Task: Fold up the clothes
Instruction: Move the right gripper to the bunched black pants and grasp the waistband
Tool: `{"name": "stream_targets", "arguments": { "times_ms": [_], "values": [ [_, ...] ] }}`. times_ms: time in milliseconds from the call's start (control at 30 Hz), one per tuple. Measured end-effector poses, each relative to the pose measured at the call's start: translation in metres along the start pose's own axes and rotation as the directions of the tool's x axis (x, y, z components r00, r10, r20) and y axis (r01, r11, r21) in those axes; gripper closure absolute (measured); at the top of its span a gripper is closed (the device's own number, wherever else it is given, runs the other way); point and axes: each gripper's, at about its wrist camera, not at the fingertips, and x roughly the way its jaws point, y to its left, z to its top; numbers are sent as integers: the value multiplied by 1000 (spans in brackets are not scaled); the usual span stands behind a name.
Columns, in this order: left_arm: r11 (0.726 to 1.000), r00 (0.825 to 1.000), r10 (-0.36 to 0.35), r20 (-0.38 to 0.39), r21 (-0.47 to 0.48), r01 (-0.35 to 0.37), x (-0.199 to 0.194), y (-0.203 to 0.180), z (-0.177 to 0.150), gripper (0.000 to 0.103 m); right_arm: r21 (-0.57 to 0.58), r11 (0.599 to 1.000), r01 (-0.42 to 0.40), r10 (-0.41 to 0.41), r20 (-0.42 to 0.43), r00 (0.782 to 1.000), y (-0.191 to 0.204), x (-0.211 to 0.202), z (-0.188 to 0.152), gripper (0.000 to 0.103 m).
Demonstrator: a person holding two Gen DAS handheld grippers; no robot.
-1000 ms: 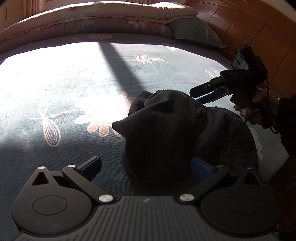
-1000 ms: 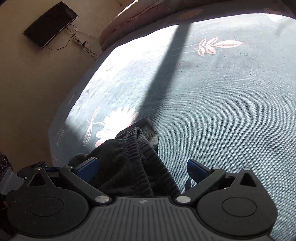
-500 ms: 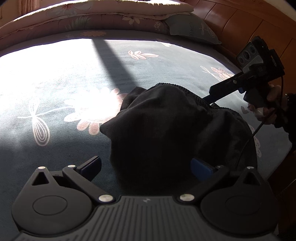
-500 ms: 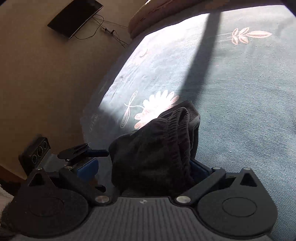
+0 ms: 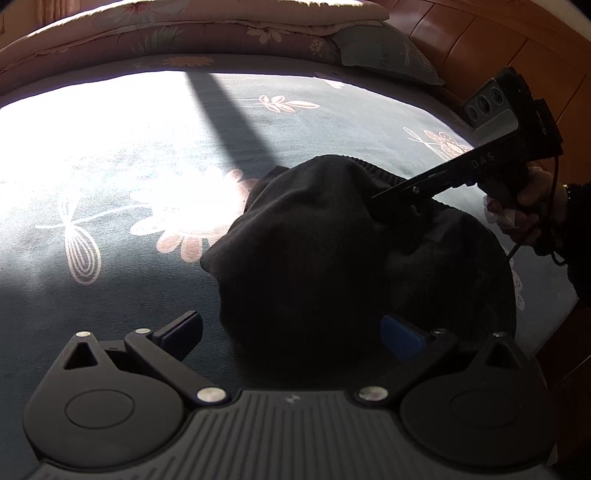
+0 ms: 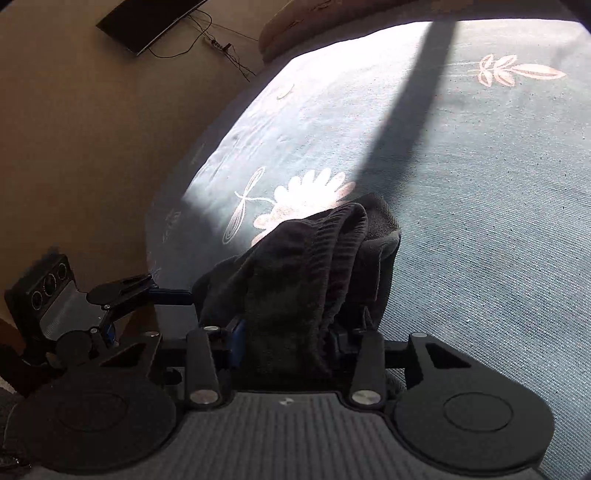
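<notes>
A dark, crumpled garment [image 5: 332,251] with a ribbed elastic waistband lies bunched on the bed. My left gripper [image 5: 295,332] is open, its jaws wide apart at the garment's near edge. My right gripper [image 6: 288,339] is shut on the bunched waistband [image 6: 325,258]. In the left wrist view the right gripper [image 5: 388,199] reaches in from the right and bites the garment's far edge. In the right wrist view the left gripper [image 6: 162,291] sits at the left, beside the cloth.
The bed [image 5: 129,155] has a grey-blue cover with pink flowers, sunlit with a dark shadow stripe. A folded quilt [image 5: 221,29] and pillow [image 5: 384,55] lie at the far end, by a wooden headboard [image 5: 498,48]. A dark screen [image 6: 147,18] hangs on the beige wall.
My right gripper has closed its jaws on the waistband and lifted it a little. My left gripper has stayed open and nearly still.
</notes>
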Motion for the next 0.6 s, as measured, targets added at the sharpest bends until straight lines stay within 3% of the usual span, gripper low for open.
{"name": "stream_targets", "arguments": {
  "times_ms": [67, 167, 267, 367, 433, 600],
  "values": [
    [1000, 1000, 1, 2, -4, -1, 1, 0, 1, 1, -43, 998, 43, -43, 14, 999, 8, -6, 2, 78],
    [1000, 1000, 2, 7, -11, -2, 0, 1, 2, 1, -107, 984, 143, -139, 40, 989, 21, -14, 10, 89],
    [1000, 1000, 5, 15, -6, -5, -3, 0, 3, 1, -138, 962, 235, -225, 80, 971, 28, -21, 19, 91],
    [1000, 999, 8, 31, -3, -8, -9, -1, 4, 1, -100, 947, 306, -291, 139, 947, 22, -34, 27, 91],
    [1000, 999, 10, 42, -3, -10, -13, -1, 6, 1, -45, 928, 369, -354, 197, 914, 12, -47, 33, 91],
    [1000, 998, 19, 58, -1, -19, -19, -1, 7, 1, 121, 838, 532, -543, 280, 791, -21, -84, 46, 91]
  ]
}}
